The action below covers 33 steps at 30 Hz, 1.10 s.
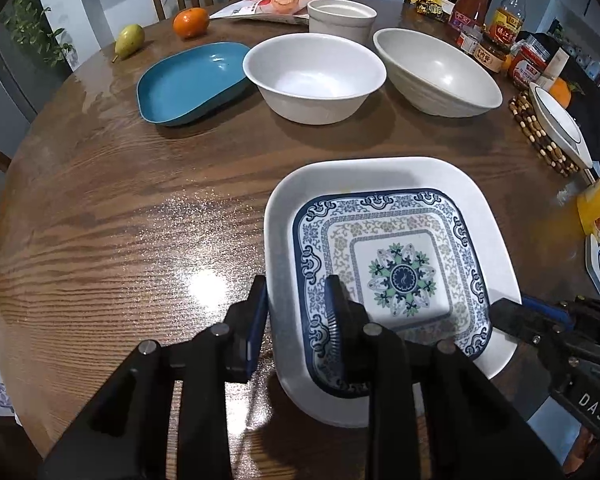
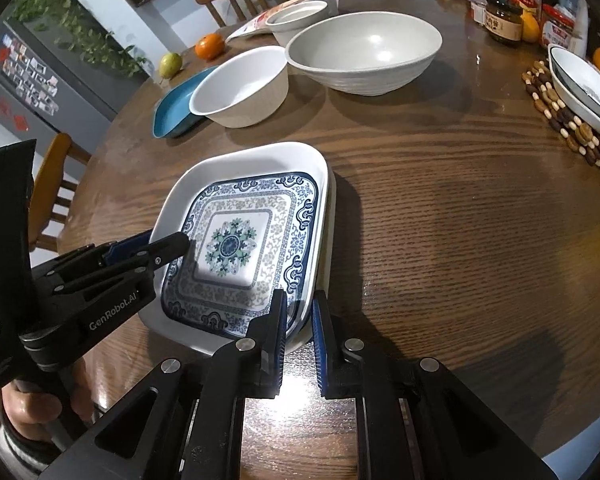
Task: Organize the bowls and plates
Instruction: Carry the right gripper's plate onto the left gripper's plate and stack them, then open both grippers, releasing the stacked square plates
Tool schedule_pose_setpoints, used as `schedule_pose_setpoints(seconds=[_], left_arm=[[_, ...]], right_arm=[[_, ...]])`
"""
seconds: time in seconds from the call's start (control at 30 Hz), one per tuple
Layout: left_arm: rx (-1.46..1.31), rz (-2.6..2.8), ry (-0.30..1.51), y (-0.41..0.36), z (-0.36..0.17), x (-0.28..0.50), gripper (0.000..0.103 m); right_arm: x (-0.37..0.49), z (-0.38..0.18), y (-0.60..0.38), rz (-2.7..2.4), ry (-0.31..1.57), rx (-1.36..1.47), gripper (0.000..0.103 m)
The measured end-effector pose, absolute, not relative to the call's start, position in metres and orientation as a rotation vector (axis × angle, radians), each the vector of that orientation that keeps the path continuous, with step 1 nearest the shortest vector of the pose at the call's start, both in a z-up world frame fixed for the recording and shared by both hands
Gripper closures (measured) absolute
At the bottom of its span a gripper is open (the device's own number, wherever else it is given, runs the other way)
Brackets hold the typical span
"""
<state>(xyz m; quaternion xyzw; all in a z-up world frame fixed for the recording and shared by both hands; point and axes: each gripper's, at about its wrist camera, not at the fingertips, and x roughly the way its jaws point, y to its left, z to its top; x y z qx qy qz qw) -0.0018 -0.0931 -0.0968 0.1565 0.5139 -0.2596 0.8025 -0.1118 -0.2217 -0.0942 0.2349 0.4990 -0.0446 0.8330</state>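
The left gripper [image 1: 296, 312] fingers sit part open over the white plate's [image 1: 384, 172] edge, the right gripper [image 2: 300, 320] fingers likewise, with the patterned plate [image 1: 396, 264] inside it, hard, slippery, breakable, best held by rims, on the shiny wooden desk [image 1: 140, 208] near bowls.

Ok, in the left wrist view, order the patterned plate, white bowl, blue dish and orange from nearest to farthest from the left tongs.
1. Patterned plate, at the left tongs, rim between the fingers.
2. White bowl, straight ahead.
3. Blue dish, ahead-left, similar depth, slightly farther.
4. Orange, far left edge.
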Motion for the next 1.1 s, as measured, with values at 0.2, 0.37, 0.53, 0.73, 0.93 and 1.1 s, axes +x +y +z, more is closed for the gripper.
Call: schedule_pose_setpoints(seconds=[0.2, 0.37, 0.53, 0.73, 0.93, 1.1], left_arm=[[0.324, -0.558, 1.074, -0.093, -0.088, -0.002, 0.050], [0.301, -0.553, 1.032, -0.087, -0.074, 0.001, 0.044], [0.267, -0.520, 1.027, -0.073, -0.071, 0.009, 0.041], [0.187, -0.455, 1.043, -0.047, -0.069, 0.028, 0.039], [0.078, -0.386, 1.024, -0.019, -0.058, 0.059, 0.034], [0.026, -0.337, 1.000, -0.011, -0.055, 0.096, 0.034]], right_arm=[[-0.110, -0.091, -0.214, -0.126, 1.095, 0.427, 0.087], [-0.113, -0.081, -0.213, -0.172, 1.081, 0.362, 0.056], [-0.117, -0.069, -0.224, -0.168, 1.001, 0.430, 0.054], [-0.107, -0.065, -0.223, -0.096, 0.950, 0.534, 0.054], [-0.093, -0.061, -0.207, -0.054, 0.943, 0.528, 0.047], [-0.076, -0.056, -0.196, -0.037, 0.939, 0.515, 0.047]])
